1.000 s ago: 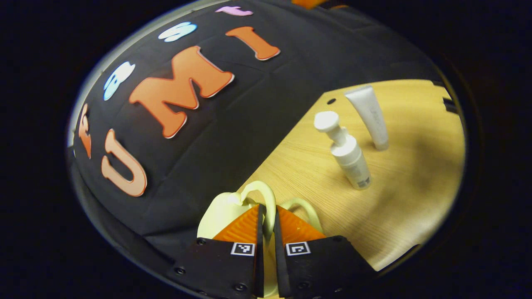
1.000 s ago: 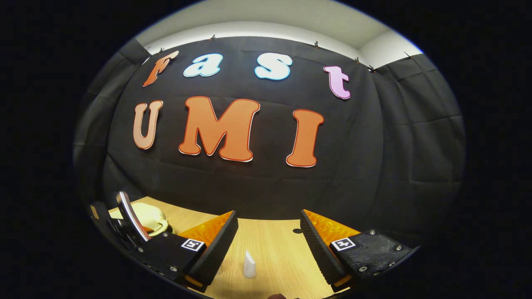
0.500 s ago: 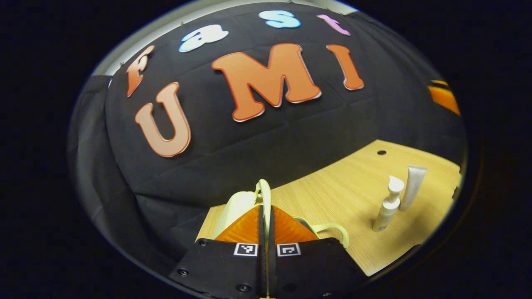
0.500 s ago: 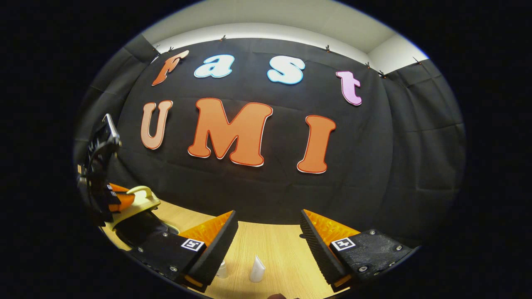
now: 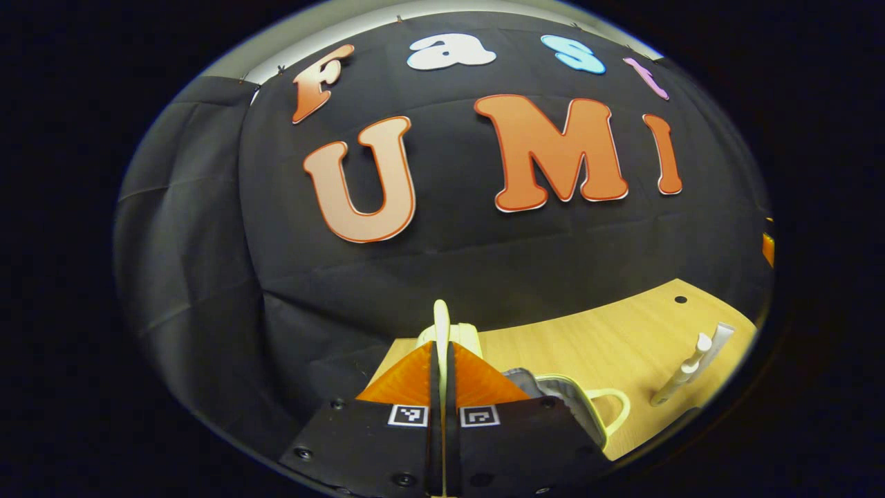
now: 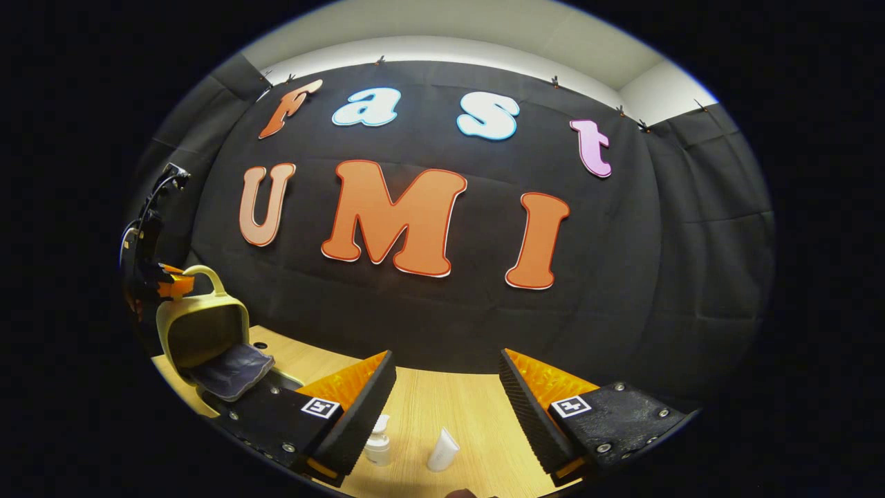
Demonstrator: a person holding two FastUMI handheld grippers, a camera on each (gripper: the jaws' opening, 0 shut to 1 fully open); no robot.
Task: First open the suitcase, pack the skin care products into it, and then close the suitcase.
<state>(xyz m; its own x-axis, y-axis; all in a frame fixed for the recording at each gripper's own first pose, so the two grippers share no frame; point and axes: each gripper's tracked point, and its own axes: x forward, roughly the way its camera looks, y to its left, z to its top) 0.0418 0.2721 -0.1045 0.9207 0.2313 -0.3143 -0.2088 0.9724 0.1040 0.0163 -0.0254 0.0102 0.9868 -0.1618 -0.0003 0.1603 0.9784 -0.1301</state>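
Right gripper view: the left gripper [image 6: 160, 283] stands at the far left with its fingers pinched on the handle [image 6: 200, 275] of the suitcase lid [image 6: 202, 325], which is raised nearly upright over the lower shell [image 6: 231, 372] (a dark lining shows inside). One second ago this lid lay almost shut on the desk [image 6: 456, 404]; half a second ago it was partly lifted; it now stands open, so the opening step looks essentially complete. The right gripper [image 6: 446, 394] hovers low with its fingers spread wide and nothing between them, unchanged across the interval. Below it on the desk stand the two skin care products, a pump bottle [image 6: 378, 443] and a tube [image 6: 442, 451], just beside each other and well apart from the suitcase.

Left gripper view: the fingers [image 5: 411, 377] are closed on the pale handle [image 5: 441, 324]; the open shell's rim [image 5: 581, 398] lies to the right, with the bottle [image 5: 681, 379] and tube [image 5: 715, 340] farther right. Packing has not begun; the free right gripper seems best placed to take the bottle next.
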